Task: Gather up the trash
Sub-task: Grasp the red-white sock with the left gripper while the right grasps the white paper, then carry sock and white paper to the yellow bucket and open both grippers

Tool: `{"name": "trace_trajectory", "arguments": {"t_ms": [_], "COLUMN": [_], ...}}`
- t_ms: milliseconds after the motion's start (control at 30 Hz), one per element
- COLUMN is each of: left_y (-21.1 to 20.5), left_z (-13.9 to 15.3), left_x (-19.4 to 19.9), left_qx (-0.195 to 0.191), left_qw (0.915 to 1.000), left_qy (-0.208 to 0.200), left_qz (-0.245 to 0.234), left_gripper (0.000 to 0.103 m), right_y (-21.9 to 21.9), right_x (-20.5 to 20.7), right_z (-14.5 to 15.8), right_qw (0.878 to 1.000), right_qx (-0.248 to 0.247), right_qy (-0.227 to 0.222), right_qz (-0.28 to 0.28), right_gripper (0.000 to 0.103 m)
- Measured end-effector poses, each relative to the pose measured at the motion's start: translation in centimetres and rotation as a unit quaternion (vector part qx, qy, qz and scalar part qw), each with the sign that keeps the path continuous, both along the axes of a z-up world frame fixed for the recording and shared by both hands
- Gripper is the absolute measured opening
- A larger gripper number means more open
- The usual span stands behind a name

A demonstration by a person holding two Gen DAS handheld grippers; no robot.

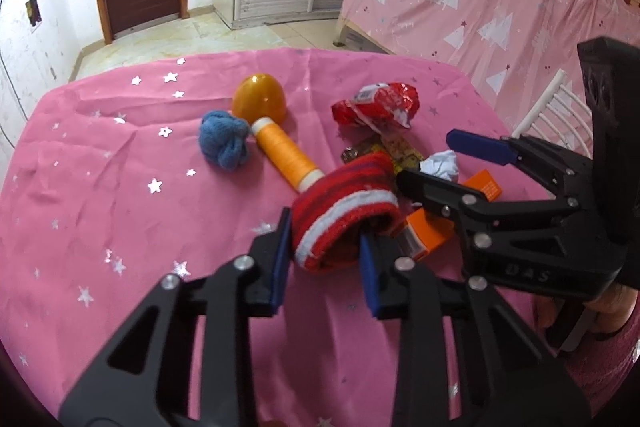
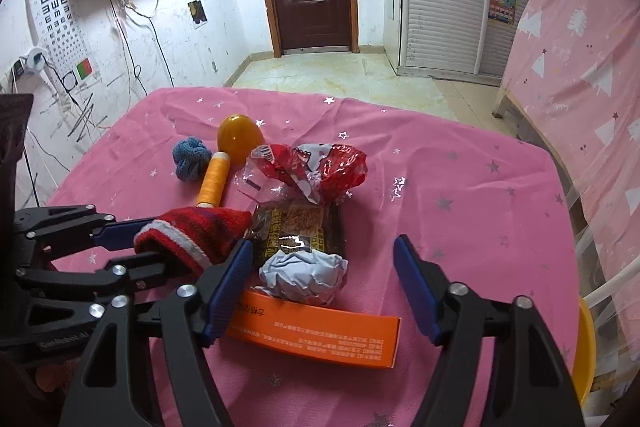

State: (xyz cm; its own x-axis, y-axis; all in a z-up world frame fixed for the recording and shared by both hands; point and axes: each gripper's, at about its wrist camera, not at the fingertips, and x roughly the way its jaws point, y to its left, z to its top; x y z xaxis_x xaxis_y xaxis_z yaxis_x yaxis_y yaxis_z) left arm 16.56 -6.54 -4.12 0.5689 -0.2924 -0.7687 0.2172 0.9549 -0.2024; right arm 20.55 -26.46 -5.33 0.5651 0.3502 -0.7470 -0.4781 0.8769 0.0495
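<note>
Only the right wrist view shows the right hand-held gripper [image 2: 324, 287] apart around the paper ball [image 2: 303, 277]; the left hand-held gripper [image 1: 324, 263] clamps the red sock [image 1: 340, 215].

Both wrist views look down, close, sharing the table [image 1: 100, 187].

Knitted woolly red sock [image 1: 344, 223], crumpled white paper ball [image 2: 304, 277], glossy red foil wrapper [image 2: 320, 171], smooth orange cardboard box [image 2: 320, 337]

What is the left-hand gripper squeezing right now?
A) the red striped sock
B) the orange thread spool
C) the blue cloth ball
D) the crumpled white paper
A: the left gripper has its blue pads pressed on either side of the red striped sock.
</note>
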Motion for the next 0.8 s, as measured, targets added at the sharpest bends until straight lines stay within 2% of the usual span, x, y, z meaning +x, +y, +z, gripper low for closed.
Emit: {"name": "trace_trajectory", "arguments": {"t_ms": [33, 67, 133, 267, 500, 800], "left_y": [0.2, 0.3, 0.7, 1.3, 1.4, -0.4], "left_z": [0.1, 0.2, 0.6, 1.3, 3.4, 5.2], "left_x": [-0.1, -0.2, -0.4, -0.9, -1.7, -2.0], "left_qx": [-0.002, -0.002, -0.002, -0.003, -0.001, 0.011], "left_qw": [1.0000, 1.0000, 0.9999, 0.9997, 0.9989, 0.9981], "left_qy": [-0.001, -0.003, -0.007, -0.015, -0.038, -0.057], "left_qz": [0.002, 0.006, 0.012, 0.021, 0.027, 0.019], "left_gripper": [0.027, 0.027, 0.027, 0.027, 0.027, 0.027], "right_y": [0.1, 0.3, 0.5, 0.4, -1.3, -3.7], "right_x": [0.0, -0.1, -0.4, -0.7, -1.2, -2.1], "right_z": [-0.1, -0.1, -0.1, 0.2, 1.5, 3.1], "right_qw": [1.000, 1.000, 1.000, 1.000, 1.000, 0.998], "right_qx": [-0.003, -0.001, -0.006, -0.016, 0.008, 0.029], "right_qy": [0.002, 0.005, 0.003, -0.010, -0.022, -0.040], "right_qz": [0.001, 0.005, 0.008, -0.002, -0.012, -0.026], "right_gripper": [0.037, 0.032, 0.028, 0.028, 0.028, 0.028]}}
